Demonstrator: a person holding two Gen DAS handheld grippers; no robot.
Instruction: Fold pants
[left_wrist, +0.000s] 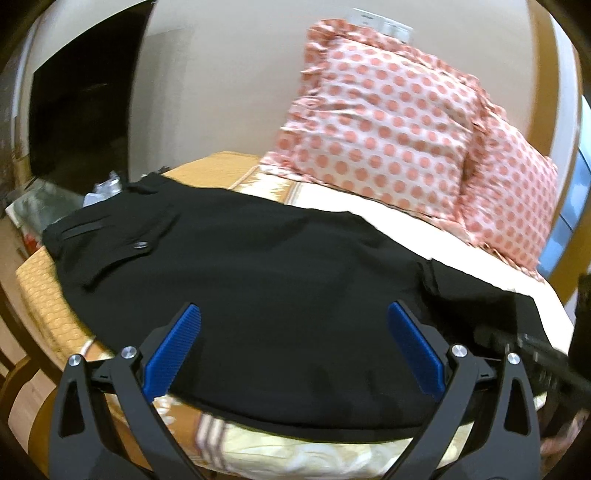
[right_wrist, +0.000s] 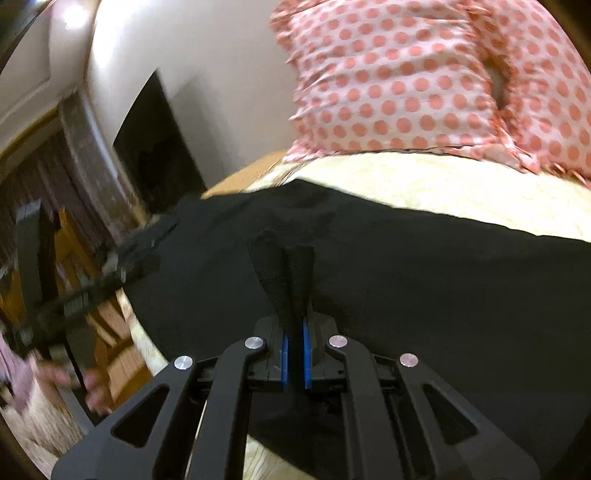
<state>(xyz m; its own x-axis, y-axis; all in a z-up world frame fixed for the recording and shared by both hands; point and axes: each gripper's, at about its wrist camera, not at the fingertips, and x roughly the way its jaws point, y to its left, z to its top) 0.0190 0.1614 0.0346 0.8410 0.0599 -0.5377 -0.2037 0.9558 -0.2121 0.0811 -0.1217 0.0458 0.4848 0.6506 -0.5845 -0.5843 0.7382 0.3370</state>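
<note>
Bed (left_wrist: 325, 199) takes most of both views, cream and yellow cover, used as the flat work surface. Polka-dot pillows (left_wrist: 399, 122) sit at 1 o'clock in the left view, 1 to 2 o'clock in the right view, near the pants but not touching them.

Black pants (left_wrist: 258, 266) lie spread across the bed centre, from 9 to 3 o'clock in the left view. Waistband with back pocket and button (left_wrist: 141, 245) is at 9 o'clock, near the bed edge. Legs run off toward 3 o'clock. They look like one leg laid on the other, judging by the single outline, but I can't confirm.

Left gripper (left_wrist: 293, 317) is wide open at 6 o'clock, blue pads either side of cloth at the near edge, nothing pinched. Likely hovering to pin or grab the mid-section as a fold line.

Right gripper (right_wrist: 295, 273) is closed on a pinch of the pants (right_wrist: 406, 277), fabric ridge standing up between the pads at centre. Its view shows the left unit at 9 o'clock, blurred. Probably holding the leg end so it can be carried over toward the waistband.

Fold itself not yet made, by my read. Risk: thin pinch slips, or the lower layer drags and bunches.
</note>
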